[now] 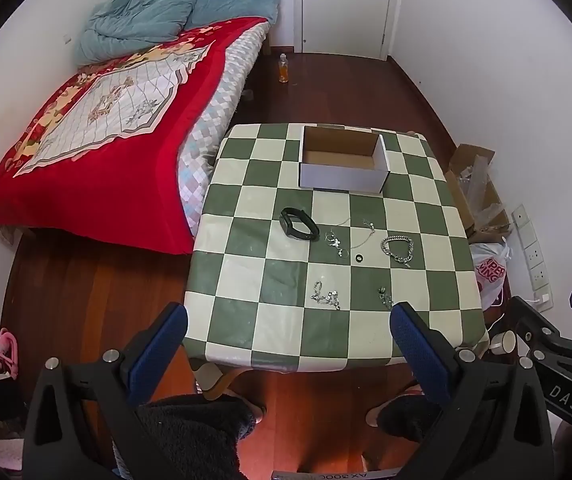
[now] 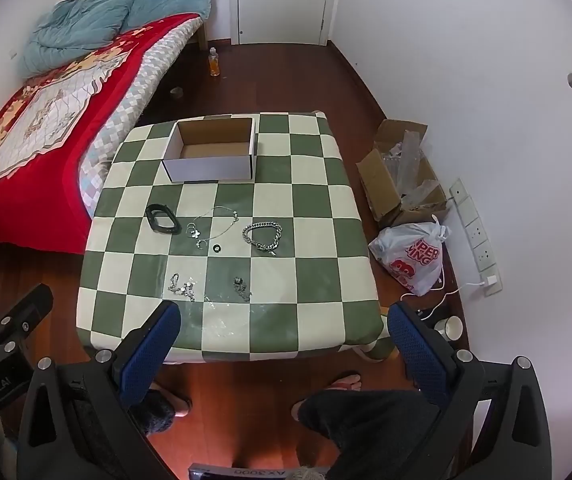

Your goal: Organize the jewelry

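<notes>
An open white cardboard box [image 1: 342, 178] [image 2: 209, 170] stands at the far side of the green-checked table [image 1: 245, 320] [image 2: 326, 240]. In front of it lie a black wristband [image 1: 299, 224] [image 2: 161, 219], a thin silver necklace [image 1: 350, 236] [image 2: 213, 226], a small black ring [image 1: 359, 258] [image 2: 216, 248], a chunky silver chain bracelet [image 1: 397, 250] [image 2: 262, 236], a silver tangle [image 1: 326, 297] [image 2: 181, 286] and small earrings [image 1: 385, 297] [image 2: 241, 285]. My left gripper [image 1: 290, 320] and right gripper [image 2: 283, 320] are open and empty, held above the table's near edge.
A bed with a red blanket [image 1: 97, 140] lies left of the table. A cardboard carton [image 2: 402, 172] and a plastic bag [image 2: 414, 256] sit on the floor at the right by a wall power strip [image 2: 474, 236]. A bottle [image 2: 214, 63] stands near the door.
</notes>
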`<state>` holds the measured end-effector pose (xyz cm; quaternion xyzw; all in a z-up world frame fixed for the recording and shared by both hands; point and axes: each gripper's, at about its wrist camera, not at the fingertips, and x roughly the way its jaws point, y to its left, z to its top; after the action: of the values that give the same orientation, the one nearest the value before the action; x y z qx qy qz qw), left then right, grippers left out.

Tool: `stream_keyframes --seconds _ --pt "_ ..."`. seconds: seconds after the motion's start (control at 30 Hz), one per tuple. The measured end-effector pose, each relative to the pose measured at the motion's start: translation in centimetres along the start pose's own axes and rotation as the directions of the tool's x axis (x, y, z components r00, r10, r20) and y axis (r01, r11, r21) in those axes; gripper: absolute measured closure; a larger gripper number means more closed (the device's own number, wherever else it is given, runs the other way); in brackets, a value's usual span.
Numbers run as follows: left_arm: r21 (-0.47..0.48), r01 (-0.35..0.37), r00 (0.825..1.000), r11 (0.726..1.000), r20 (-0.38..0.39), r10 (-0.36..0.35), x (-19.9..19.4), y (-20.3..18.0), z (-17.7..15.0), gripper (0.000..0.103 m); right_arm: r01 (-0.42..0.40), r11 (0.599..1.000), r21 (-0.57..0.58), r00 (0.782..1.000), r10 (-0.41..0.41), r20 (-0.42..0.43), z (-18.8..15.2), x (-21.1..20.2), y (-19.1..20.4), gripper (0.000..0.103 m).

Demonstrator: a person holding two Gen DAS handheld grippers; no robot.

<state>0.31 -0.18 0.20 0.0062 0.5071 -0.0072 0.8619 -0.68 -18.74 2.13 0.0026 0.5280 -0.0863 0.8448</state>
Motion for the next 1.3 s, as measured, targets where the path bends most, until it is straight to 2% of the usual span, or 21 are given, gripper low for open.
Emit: stream_keyframes --seconds 1.0,1.3 --pt "0.004 -0.002 1.000 1.000 0.006 0.002 -0.3 0.3 0.8 0.000 -0.002 1.000 0.006 1.000 0.002 0.003 0.8 -0.1 0.6 0.000" --pt "0.000 -0.005 1.000 1.000 0.011 0.005 -0.4 0.1 1.0 0.000 -0.007 1.000 0.008 1.000 0.007 0.005 0.5 -0.2 -0.3 0.000"
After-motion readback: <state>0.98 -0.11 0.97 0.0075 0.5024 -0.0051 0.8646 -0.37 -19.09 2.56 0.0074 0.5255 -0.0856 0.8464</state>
